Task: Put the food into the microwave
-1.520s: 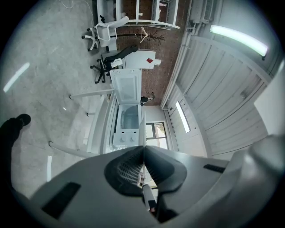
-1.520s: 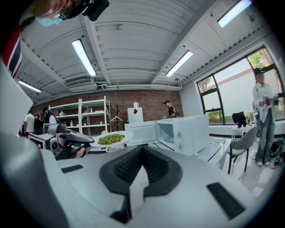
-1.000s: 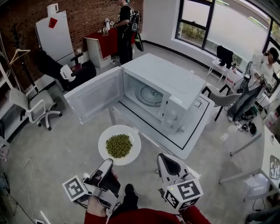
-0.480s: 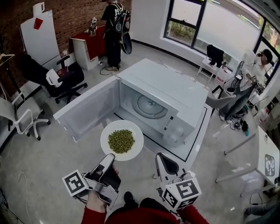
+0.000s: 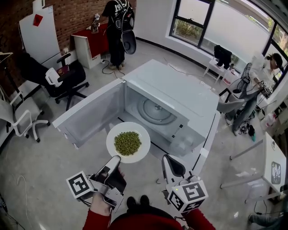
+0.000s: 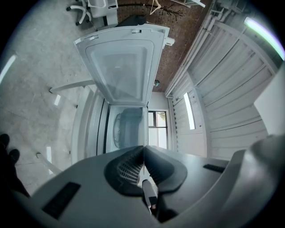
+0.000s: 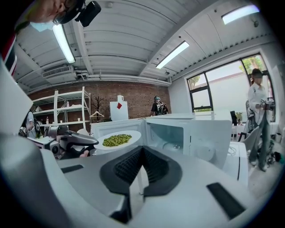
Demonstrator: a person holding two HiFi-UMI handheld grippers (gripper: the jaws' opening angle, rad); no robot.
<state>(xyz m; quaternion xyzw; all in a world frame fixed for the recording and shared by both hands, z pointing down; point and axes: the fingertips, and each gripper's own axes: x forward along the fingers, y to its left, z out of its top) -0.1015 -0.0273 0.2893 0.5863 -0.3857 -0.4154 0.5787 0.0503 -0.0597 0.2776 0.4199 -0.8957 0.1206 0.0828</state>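
Head view: green food (image 5: 127,143) is heaped mid-plate. The white plate (image 5: 141,151) sits at frame centre, level and in the air, just in front of the open microwave (image 5: 189,101) and outside the cavity.

Left gripper (image 5: 115,160) is below-left of the plate, jaws pinched on the near rim. Left gripper view agrees: pads closed, with the rim's thin edge showing between them lower down. A hand (image 5: 100,205) in a red sleeve wraps the gripper body at frame bottom.

Right gripper (image 5: 167,161) is lower right of the plate and apart from it. Its jaws are pressed together with nothing in them; right gripper view shows the pads meeting on air. That view has the plate left of centre, the left gripper on the plate's left edge and the microwave opening just right of it.

Microwave is white, with its door (image 5: 90,114) swung open toward frame left and the glass turntable (image 5: 155,112) visible inside. It stands on a white table (image 5: 208,148) with a black border line.

Around it:
- grey floor
- black office chair (image 5: 67,78) and white chair (image 5: 20,114) at left
- brick wall (image 5: 76,13) upper left
- person in black (image 5: 118,27) standing at top
- windows (image 5: 225,27) upper right
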